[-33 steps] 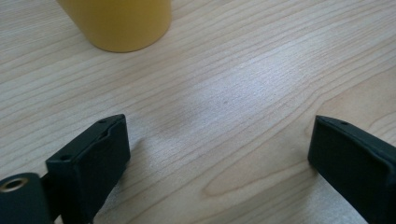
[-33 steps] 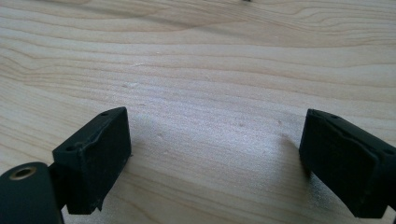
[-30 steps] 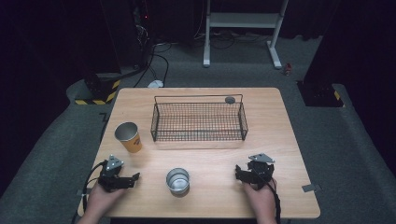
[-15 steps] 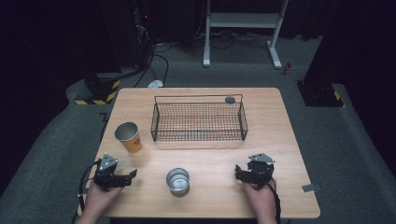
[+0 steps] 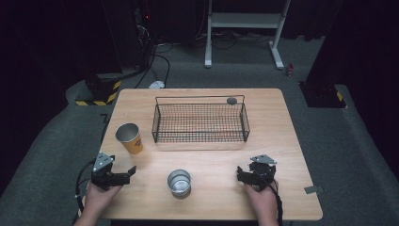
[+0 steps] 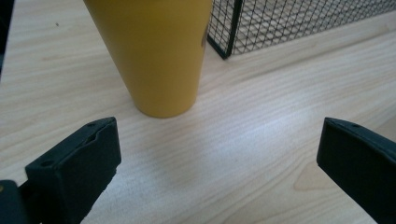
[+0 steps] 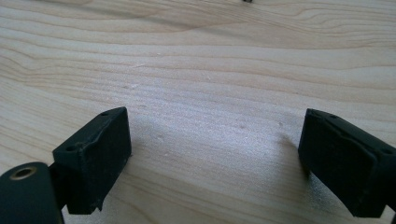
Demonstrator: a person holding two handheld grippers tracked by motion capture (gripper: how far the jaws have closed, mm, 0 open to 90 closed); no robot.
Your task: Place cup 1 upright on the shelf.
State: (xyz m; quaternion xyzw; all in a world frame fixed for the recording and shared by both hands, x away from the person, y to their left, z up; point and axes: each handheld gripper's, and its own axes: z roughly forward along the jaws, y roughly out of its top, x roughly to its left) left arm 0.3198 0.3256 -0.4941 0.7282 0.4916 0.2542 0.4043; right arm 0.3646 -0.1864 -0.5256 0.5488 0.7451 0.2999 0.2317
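A yellow paper cup [image 5: 129,138] stands upright on the wooden table [image 5: 282,136], left of a black wire basket [image 5: 200,120]. Near the front edge, between my hands, stands a metal cup [image 5: 179,182]. My left gripper [image 5: 125,174] rests at the front left, open and holding nothing. In the left gripper view the yellow cup [image 6: 154,51] stands just beyond the open left gripper [image 6: 219,158], with the basket corner [image 6: 299,23] behind it. My right gripper [image 5: 242,175] sits at the front right, pointing left. In the right gripper view the right gripper [image 7: 215,158] is open over bare wood.
A small dark round object [image 5: 231,100] lies at the basket's far right corner. Grey carpet surrounds the table. On the floor beyond it are cables [image 5: 157,61] and a white stand [image 5: 244,23].
My left hand and gripper have drifted slightly to the left. The right gripper and the cups have stayed put.
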